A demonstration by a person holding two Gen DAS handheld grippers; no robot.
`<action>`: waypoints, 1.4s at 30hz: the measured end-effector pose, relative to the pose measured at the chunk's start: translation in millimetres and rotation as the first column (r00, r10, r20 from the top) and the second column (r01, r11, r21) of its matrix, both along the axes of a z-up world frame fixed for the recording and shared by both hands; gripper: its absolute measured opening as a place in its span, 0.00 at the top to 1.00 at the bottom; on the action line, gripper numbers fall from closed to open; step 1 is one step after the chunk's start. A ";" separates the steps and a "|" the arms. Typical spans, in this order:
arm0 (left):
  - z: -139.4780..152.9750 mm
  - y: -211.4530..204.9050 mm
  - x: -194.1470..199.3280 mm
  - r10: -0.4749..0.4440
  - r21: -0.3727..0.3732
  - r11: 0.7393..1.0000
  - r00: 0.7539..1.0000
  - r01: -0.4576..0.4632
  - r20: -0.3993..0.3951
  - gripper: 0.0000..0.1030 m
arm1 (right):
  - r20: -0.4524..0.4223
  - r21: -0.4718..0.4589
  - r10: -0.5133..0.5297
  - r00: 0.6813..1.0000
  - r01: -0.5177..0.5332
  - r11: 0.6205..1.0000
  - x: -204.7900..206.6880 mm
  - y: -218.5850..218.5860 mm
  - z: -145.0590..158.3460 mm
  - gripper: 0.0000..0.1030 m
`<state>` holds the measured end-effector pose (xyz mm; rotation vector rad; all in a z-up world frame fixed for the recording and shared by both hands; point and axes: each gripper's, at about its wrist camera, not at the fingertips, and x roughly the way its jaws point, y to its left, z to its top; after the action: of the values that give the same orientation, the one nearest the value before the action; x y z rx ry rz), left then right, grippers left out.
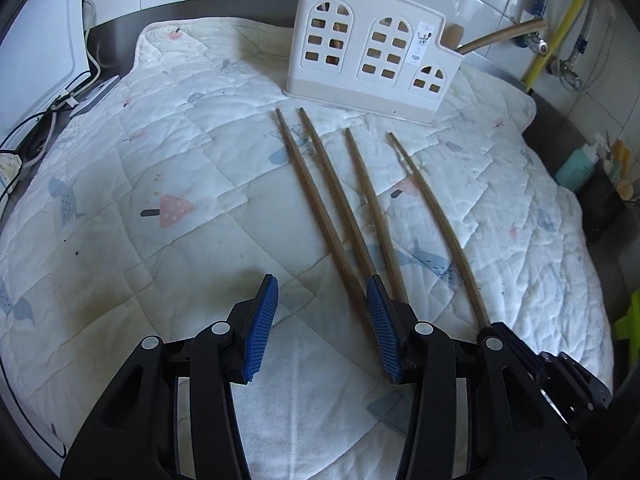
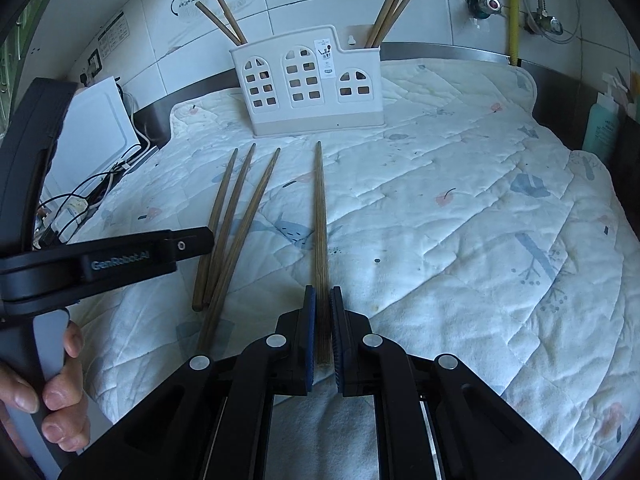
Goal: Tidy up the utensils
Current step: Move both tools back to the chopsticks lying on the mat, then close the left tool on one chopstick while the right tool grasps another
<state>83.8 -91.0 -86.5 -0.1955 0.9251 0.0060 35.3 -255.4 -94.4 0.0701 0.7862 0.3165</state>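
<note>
Quilted bedding (image 2: 460,216) fills both frames, yet only the right wrist view shows the right gripper (image 2: 322,308) clamped on one chopstick (image 2: 321,220) at lower centre below the white holder (image 2: 308,88), while the left view shows the left gripper (image 1: 322,292) half-open, empty, over three chopsticks (image 1: 320,200).

Four long brown wooden chopsticks (image 1: 352,216) lie on one white quilted printed cloth (image 1: 160,168). One white plastic window-cut utensil holder (image 2: 308,84) holds five more brown wooden chopsticks (image 2: 394,4).
</note>
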 end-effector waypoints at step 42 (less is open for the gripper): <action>-8.8 25.6 -16.8 -0.185 0.128 0.978 0.973 0.168 0.139 0.91 | 0.040 -0.040 -0.008 0.999 0.009 0.999 -1.3 8.6 0.3 0.93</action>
<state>67.0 -65.4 -95.3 -0.0052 0.7867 -0.1185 34.0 -246.7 -94.1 0.0296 0.7519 0.2930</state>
